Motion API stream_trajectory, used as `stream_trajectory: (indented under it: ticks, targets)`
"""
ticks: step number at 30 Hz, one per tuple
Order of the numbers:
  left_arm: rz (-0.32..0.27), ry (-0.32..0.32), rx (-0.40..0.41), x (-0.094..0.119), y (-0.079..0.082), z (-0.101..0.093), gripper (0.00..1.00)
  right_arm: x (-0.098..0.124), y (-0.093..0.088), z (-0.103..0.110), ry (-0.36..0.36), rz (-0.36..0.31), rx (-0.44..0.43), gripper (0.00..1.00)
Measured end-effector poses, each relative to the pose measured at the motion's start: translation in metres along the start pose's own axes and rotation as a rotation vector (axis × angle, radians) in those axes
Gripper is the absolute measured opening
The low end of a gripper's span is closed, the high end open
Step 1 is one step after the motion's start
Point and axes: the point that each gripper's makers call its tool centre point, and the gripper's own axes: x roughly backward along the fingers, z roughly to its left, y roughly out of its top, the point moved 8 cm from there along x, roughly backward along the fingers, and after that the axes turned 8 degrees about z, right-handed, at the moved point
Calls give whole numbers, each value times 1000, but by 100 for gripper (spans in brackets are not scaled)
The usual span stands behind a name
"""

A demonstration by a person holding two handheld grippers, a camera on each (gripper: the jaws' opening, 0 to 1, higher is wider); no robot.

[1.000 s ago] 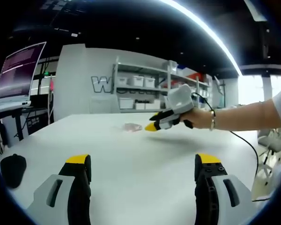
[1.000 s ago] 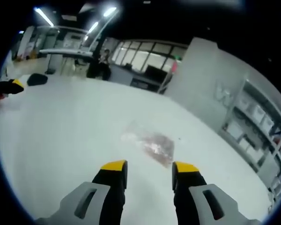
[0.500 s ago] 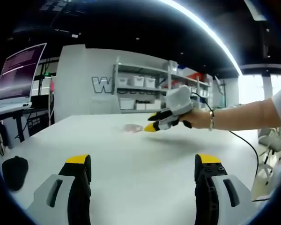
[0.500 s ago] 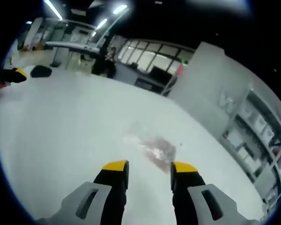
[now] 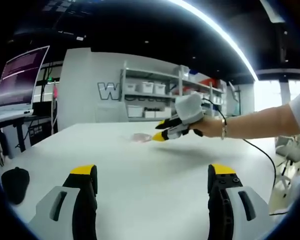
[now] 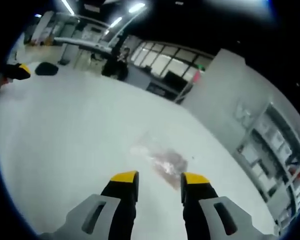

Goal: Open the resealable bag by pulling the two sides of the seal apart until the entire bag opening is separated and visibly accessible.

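A clear resealable bag [image 6: 160, 159] with pinkish contents lies flat on the white table [image 6: 65, 130]. My right gripper [image 6: 159, 178] hovers just short of it, jaws open a little, nothing between them. In the left gripper view the bag [image 5: 140, 136] is small and far across the table, with the right gripper [image 5: 160, 132] held by a hand close beside it. My left gripper [image 5: 153, 172] stays low at the near edge, jaws wide open and empty. Its yellow tip [image 6: 21, 71] peeks in at the left of the right gripper view.
A black mouse-like object [image 5: 14, 180] lies on the table at the left, also seen far off as a dark object [image 6: 45, 68]. A monitor [image 5: 20, 75] stands at the left. Shelves with white bins [image 5: 150, 95] line the back wall. A cable [image 5: 260, 150] trails from the right gripper.
The right gripper has moved closer to the bag, its jaws narrowing slightly. The left gripper has stayed put.
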Motion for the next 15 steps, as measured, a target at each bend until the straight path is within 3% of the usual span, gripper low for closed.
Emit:
stream_trajectory:
  ticks: [15]
  targets:
    - [-2, 9, 8, 2, -2, 6, 89, -12, 4, 3, 16, 9, 17, 31]
